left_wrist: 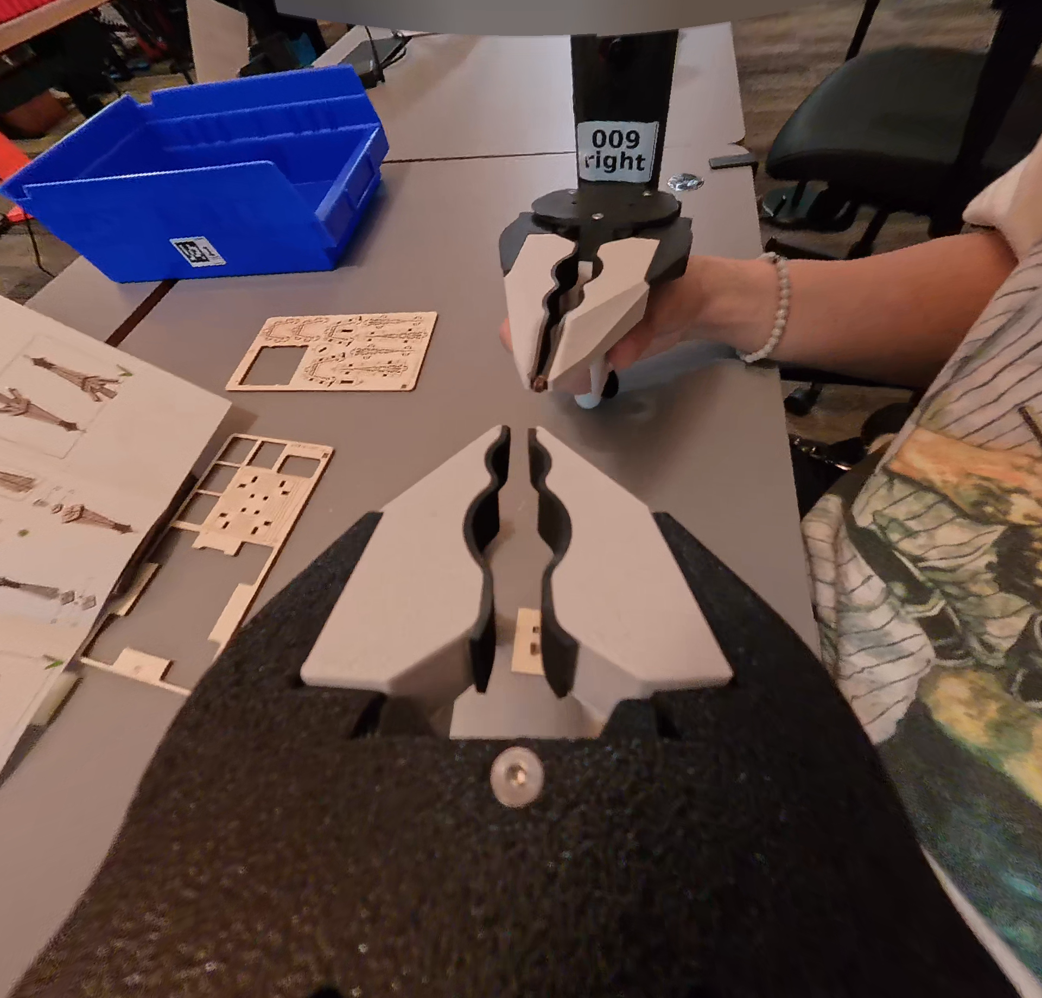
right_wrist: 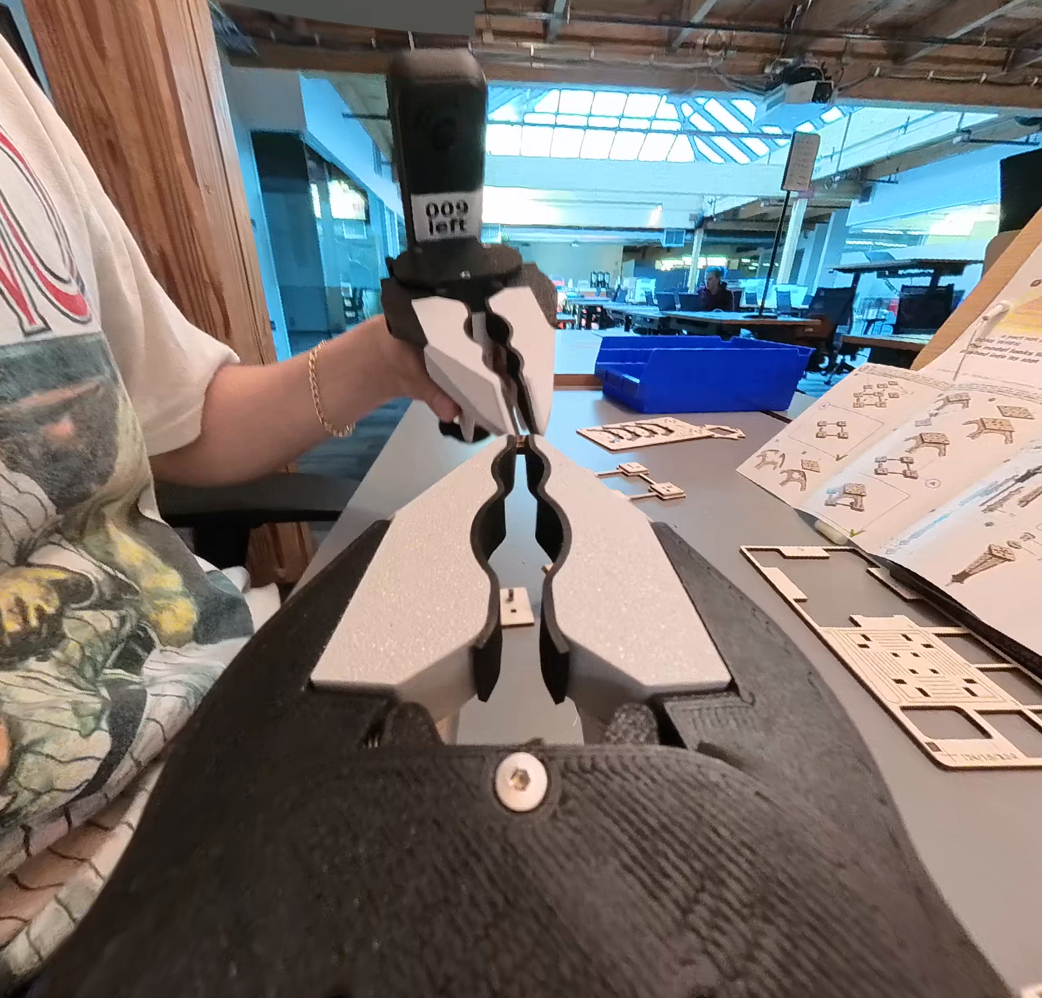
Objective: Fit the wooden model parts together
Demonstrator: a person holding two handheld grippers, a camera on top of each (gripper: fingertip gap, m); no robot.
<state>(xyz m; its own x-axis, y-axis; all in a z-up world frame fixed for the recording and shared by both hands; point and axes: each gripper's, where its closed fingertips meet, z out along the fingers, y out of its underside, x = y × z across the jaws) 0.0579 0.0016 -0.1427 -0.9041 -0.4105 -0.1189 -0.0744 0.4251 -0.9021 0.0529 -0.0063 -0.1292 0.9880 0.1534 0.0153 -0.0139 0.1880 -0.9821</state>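
Note:
My right gripper (right_wrist: pixel 521 447) is shut on a small wooden part (right_wrist: pixel 521 442) pinched at its fingertips. It also shows in the left wrist view (left_wrist: pixel 538 385), tips down just above the grey table (left_wrist: pixel 676 491), with the brown part (left_wrist: pixel 539 385) at its tip. My left gripper (left_wrist: pixel 519 435) points at it from close by, with its jaws a narrow gap apart and nothing seen between them. It also shows in the right wrist view (right_wrist: pixel 521 427), its tips just above the held part. Another small wooden part (left_wrist: pixel 527 641) lies on the table under the left fingers and shows in the right wrist view too (right_wrist: pixel 516 607).
Laser-cut wooden sheets (left_wrist: pixel 332 351) (left_wrist: pixel 254 497) (right_wrist: pixel 902 683) and an open instruction booklet (left_wrist: pixel 56 463) (right_wrist: pixel 930 463) lie to the left. A blue bin (left_wrist: pixel 197 181) stands at the back left. A person's arm (left_wrist: pixel 846 305) and an office chair (left_wrist: pixel 902 114) are at the right.

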